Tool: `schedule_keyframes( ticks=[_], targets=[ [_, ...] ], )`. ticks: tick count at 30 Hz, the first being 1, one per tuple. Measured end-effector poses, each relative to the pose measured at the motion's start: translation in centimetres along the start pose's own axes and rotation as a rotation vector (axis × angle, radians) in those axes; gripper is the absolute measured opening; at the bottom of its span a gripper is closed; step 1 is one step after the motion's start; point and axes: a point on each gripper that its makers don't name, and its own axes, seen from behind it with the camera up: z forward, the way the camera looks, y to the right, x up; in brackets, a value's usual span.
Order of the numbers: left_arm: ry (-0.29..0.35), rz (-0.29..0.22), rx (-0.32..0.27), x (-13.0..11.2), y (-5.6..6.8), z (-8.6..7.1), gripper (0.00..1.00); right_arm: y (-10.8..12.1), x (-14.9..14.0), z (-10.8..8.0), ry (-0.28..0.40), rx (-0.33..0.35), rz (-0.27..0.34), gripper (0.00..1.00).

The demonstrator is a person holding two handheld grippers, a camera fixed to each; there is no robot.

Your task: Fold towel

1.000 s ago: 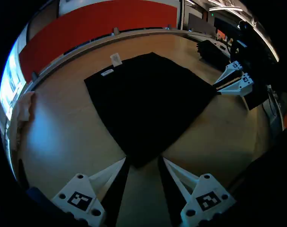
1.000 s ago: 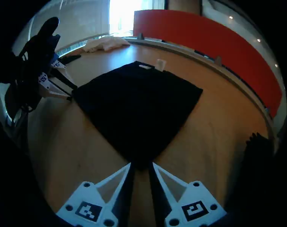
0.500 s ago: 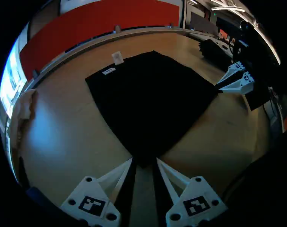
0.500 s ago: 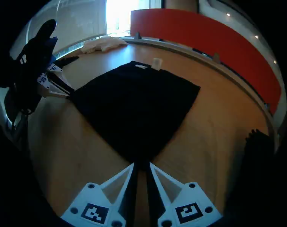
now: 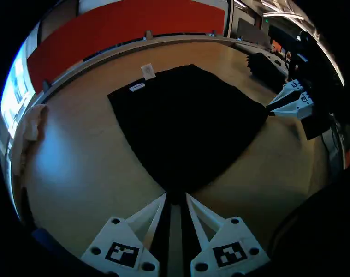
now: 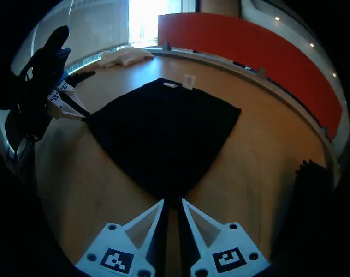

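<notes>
A black towel [image 5: 188, 124] lies spread flat on the wooden table [image 5: 82, 161], one corner pointing at each camera. In the left gripper view, my left gripper [image 5: 175, 196] is shut on the towel's near corner, low over the table. In the right gripper view, the same towel [image 6: 161, 134] reaches my right gripper [image 6: 173, 201], which is shut on its own near corner. Each view also shows the other gripper at a side corner of the towel: the right gripper [image 5: 270, 109] at the right, and the left gripper [image 6: 85, 114] at the left, held by a dark gloved hand [image 6: 45, 69].
A small white tag [image 5: 148, 70] stands at the towel's far corner. A cream cloth [image 5: 32, 129] lies by the table's window edge. A black stack [image 5: 262, 64] sits at the far right of the table. A red wall panel [image 5: 128, 27] runs behind the curved table edge.
My left gripper's fingers have closed from wide apart onto the towel's corner. My right gripper's fingers have narrowed slightly on their corner. The towel has stayed flat.
</notes>
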Motion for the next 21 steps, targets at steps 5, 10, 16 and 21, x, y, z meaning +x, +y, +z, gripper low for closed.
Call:
schedule_keyframes(
  ticks=[5,10,16,21],
  targets=[
    [0.014,-0.019,0.001,0.7,-0.1,-0.6,0.13,0.1,0.8,-0.6,0.013,-0.002,-0.005,0.12],
    [0.034,-0.042,0.008,1.8,-0.3,-1.8,0.13,0.2,2.3,-1.8,0.047,-0.008,0.001,0.12],
    [0.054,-0.078,0.017,3.1,-0.5,-3.3,0.13,0.4,4.2,-3.7,0.085,-0.018,-0.003,0.12],
    [0.066,-0.107,0.024,4.0,-0.5,-4.9,0.13,0.3,5.8,-5.3,0.112,-0.023,-0.008,0.12]
  ],
)
